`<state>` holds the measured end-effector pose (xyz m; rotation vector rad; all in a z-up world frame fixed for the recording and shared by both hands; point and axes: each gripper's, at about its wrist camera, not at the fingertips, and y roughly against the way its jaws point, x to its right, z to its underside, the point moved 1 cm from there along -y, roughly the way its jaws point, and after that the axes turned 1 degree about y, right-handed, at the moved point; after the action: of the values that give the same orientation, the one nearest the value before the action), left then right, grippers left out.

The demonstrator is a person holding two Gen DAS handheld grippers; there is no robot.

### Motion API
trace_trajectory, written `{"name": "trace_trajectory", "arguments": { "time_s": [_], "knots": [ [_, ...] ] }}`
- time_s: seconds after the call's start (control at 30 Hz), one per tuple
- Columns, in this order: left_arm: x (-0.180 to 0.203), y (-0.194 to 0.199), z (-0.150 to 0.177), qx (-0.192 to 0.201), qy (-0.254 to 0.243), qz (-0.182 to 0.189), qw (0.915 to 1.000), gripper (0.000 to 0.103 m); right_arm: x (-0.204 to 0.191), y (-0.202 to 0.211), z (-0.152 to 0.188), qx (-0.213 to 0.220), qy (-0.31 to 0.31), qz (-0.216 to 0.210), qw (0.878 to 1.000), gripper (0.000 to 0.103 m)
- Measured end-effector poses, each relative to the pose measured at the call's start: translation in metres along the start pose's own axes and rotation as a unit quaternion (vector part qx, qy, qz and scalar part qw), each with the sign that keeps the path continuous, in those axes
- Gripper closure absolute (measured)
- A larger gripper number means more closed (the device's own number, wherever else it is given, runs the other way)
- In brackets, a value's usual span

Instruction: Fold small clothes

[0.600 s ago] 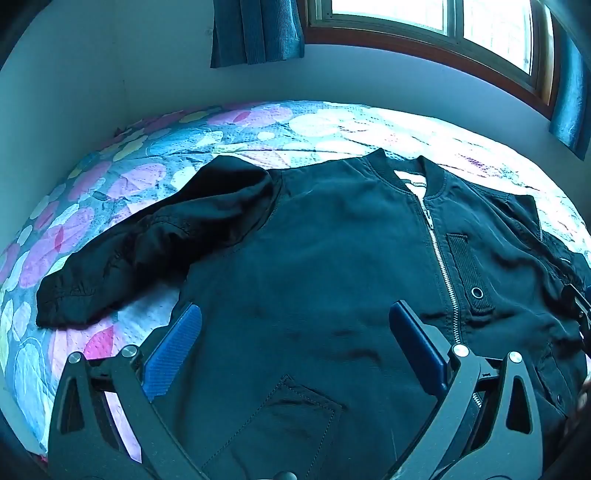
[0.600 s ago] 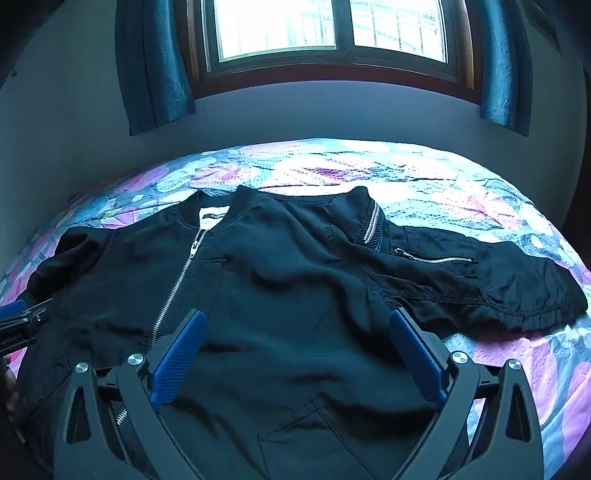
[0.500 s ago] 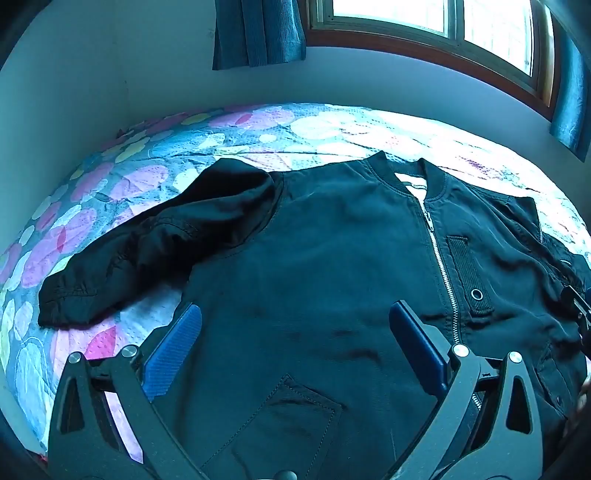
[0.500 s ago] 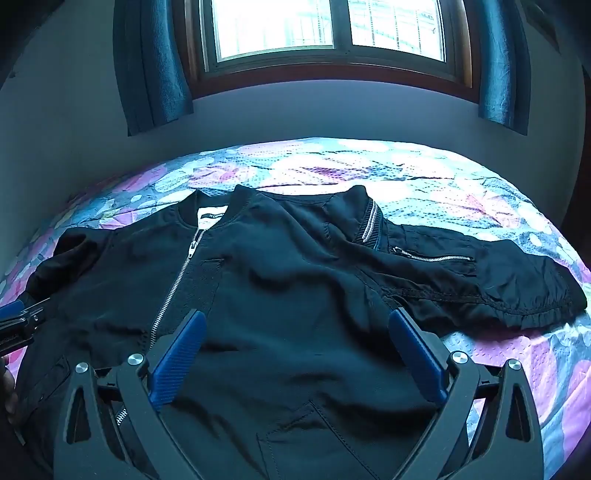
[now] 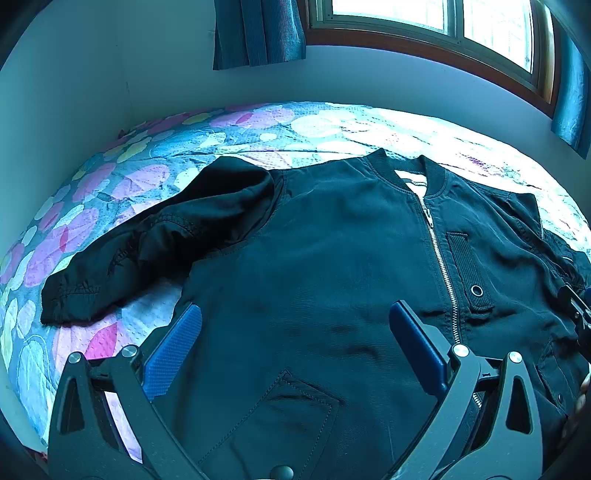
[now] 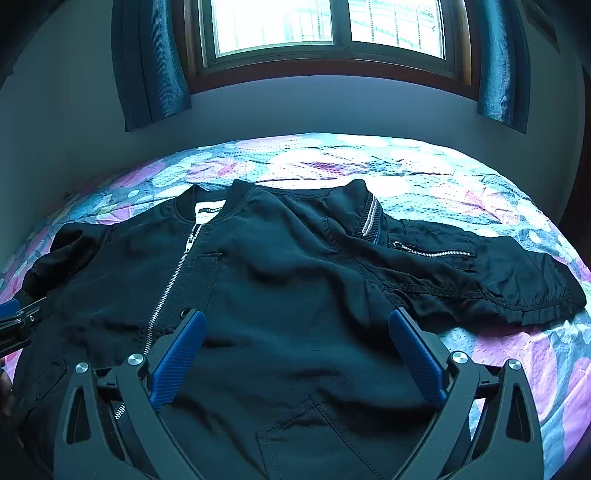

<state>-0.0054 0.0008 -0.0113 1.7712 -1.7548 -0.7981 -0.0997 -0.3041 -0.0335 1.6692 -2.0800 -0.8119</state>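
A small black zip-up bomber jacket [image 5: 332,266] lies front-up and spread out on a floral bedspread [image 5: 122,188]; it also shows in the right wrist view [image 6: 288,280]. Its one sleeve [image 5: 147,243] stretches out to the left, the other sleeve [image 6: 480,277] to the right. My left gripper [image 5: 295,314] is open and empty, hovering over the jacket's lower left front. My right gripper [image 6: 295,321] is open and empty, over the lower right front. Each gripper's tip shows at the edge of the other's view.
The bed meets a pale wall [image 5: 74,92] on the left and at the back. A window [image 6: 325,26] with blue curtains [image 6: 147,62] is above the far side. Bare bedspread [image 6: 406,166] lies beyond the collar.
Both views have shifted slightly, as both grippers drift a little over the jacket. The jacket has not moved and both grippers stay open.
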Motion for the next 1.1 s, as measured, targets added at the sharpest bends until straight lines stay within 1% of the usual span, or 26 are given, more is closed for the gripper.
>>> {"name": "trace_trajectory", "arguments": {
  "time_s": [1.1],
  "knots": [
    [-0.0089, 0.0039, 0.0029, -0.001, 0.002, -0.004, 1.0, 0.002, -0.0013, -0.0032, 0.002, -0.006, -0.001, 0.0, 1.0, 0.005]
  ]
}}
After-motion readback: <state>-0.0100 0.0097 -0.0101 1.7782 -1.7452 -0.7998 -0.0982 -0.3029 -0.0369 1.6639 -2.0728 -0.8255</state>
